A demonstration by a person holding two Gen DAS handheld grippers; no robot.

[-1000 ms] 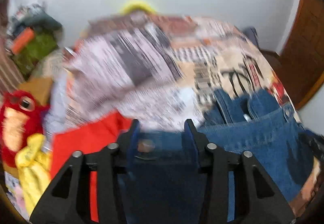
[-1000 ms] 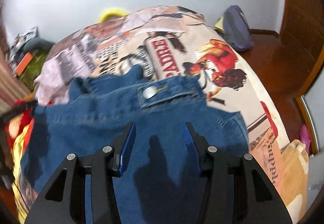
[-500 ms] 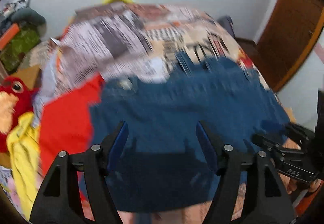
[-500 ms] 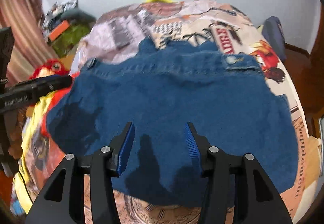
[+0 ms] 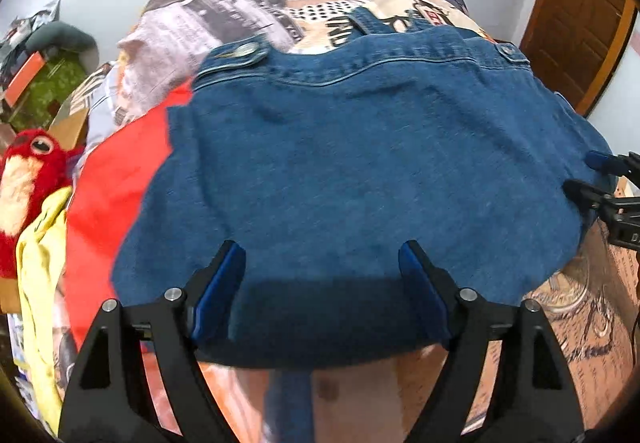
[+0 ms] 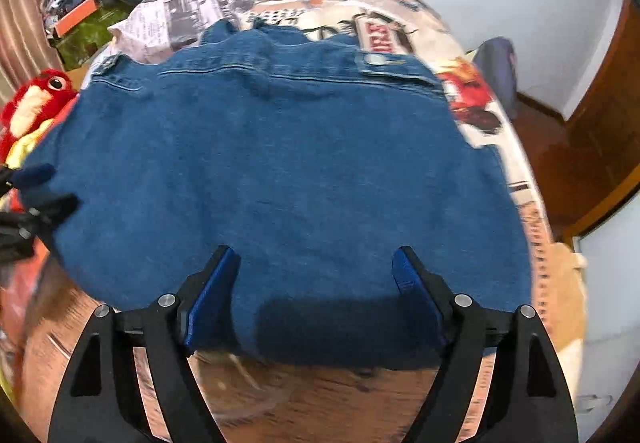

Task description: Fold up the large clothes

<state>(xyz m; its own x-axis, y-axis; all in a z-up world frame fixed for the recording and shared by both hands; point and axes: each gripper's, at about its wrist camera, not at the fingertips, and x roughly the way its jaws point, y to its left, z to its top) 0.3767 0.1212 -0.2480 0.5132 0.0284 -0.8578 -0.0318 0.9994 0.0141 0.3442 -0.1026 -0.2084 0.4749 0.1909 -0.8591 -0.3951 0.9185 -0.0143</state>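
Note:
A blue denim garment [image 5: 360, 171] lies spread flat on the bed with its buttoned band at the far edge. It also fills the right wrist view [image 6: 280, 171]. My left gripper [image 5: 320, 275] is open and empty, its jaws wide apart above the garment's near hem. My right gripper [image 6: 316, 279] is open and empty too, above the near hem. The right gripper also shows at the right edge of the left wrist view [image 5: 600, 179]. The left gripper shows at the left edge of the right wrist view [image 6: 36, 195].
The bed has a printed patchwork cover [image 5: 248, 19]. A red cloth [image 5: 120, 163] lies under the denim's left side, beside a yellow cloth [image 5: 40, 263] and a red plush toy [image 5: 28, 171]. Clutter [image 6: 84, 19] sits far left. A wooden door [image 5: 580, 15] stands right.
Both grippers have let go of the denim, opened wider and drawn back toward the near hem. The garment now lies spread flat over the bed.

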